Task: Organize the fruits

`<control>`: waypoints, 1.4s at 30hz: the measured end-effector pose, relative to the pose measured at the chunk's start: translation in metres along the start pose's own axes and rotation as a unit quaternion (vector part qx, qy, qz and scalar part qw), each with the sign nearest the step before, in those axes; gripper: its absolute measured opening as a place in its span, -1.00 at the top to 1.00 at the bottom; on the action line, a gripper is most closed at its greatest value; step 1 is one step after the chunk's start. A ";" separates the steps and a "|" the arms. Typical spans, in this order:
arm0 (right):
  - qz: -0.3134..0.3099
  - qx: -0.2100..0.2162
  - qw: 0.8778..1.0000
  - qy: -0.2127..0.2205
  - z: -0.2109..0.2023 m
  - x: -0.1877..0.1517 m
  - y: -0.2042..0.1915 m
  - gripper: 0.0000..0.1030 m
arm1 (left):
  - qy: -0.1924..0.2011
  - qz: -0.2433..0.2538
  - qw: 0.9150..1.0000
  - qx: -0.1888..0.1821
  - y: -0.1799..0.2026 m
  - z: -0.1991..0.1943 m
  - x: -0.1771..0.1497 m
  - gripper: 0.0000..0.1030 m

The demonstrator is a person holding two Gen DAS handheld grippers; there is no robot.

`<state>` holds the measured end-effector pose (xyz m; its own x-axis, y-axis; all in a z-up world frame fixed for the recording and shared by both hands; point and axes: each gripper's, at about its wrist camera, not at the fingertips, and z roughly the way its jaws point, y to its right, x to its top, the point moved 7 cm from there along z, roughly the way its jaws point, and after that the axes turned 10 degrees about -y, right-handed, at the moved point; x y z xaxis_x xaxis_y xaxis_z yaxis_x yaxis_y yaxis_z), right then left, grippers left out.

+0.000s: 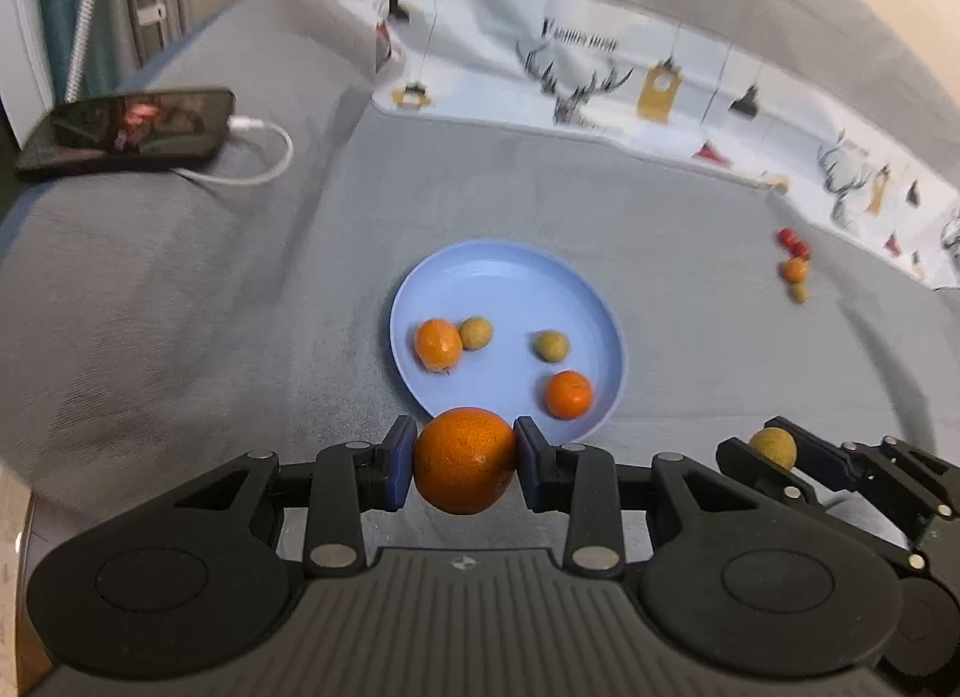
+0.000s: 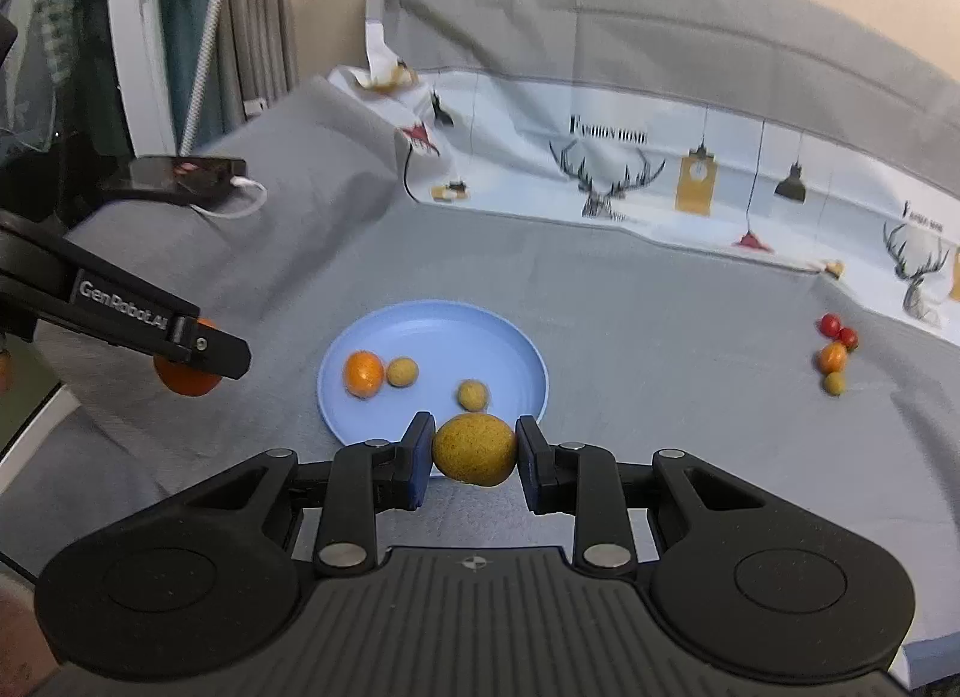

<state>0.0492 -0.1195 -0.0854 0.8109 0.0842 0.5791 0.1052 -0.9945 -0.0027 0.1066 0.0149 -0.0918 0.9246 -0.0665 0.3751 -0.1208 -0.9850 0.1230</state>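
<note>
We took the blue plate [image 1: 510, 271] as the gathering place, since it already carried four fruits: an orange one [image 1: 438, 344] touching a yellow-green one [image 1: 476, 333] on its left part, a second yellow-green one [image 1: 551, 346] nearer the middle, and a second orange one [image 1: 568, 394] by the near rim. That spread suggested to us that fruits were being dropped wherever there was bare plate, not sorted by kind.

Well to the right of the plate, on the grey cloth [image 1: 180, 307], a small cluster [image 1: 795, 265] lay unsorted: two red fruits, an orange one and a yellow-green one, close together (too blurred in the left view to say which touched which).

Our left gripper [image 1: 465, 460] was pinching a large orange fruit [image 1: 462, 457] between its blue pads [image 1: 401, 463], one pad on each flank, the jaws only as wide as the fruit. It hung just over the plate's near rim, held high enough, we judged, to clear the rim before release.

Our right gripper [image 2: 474, 451] likewise clamped a yellow-green fruit [image 2: 474, 448], narrower, so its jaws stood closer together. It too sat at the plate's near edge, just right of the left gripper. We judged both loads were bound for the plate, with the cluster left to fetch afterwards.
</note>
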 end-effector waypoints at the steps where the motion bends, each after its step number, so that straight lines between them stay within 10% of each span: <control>1: 0.001 0.001 1.000 -0.005 0.008 0.002 0.001 0.41 | -0.008 -0.001 1.000 0.000 0.000 0.010 0.005 0.25; 20: -0.012 0.024 0.997 -0.070 0.158 0.040 0.010 0.41 | -0.044 0.037 0.997 0.058 0.003 0.132 0.084 0.24; 21: -0.012 0.023 0.997 -0.067 0.160 0.043 0.010 0.40 | -0.042 0.035 0.997 0.055 0.002 0.132 0.087 0.18; 23: -0.010 0.026 0.998 -0.053 0.162 0.050 0.012 0.33 | -0.028 0.029 0.998 0.048 0.001 0.125 0.093 -0.73; 28: 0.012 0.018 0.999 -0.039 0.140 0.058 0.022 -0.49 | 0.014 0.025 0.999 0.039 0.000 0.085 0.086 -0.99; 42: -0.017 0.011 0.999 -0.030 0.006 -0.013 -0.005 -0.89 | 0.013 0.012 0.997 0.071 -0.001 -0.014 -0.032 -0.99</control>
<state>0.0415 -0.1149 -0.0973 0.8400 0.1213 0.5288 0.1441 -0.9896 -0.0019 0.0717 0.0200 -0.0911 0.9120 -0.0876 0.4008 -0.0879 -0.9960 -0.0176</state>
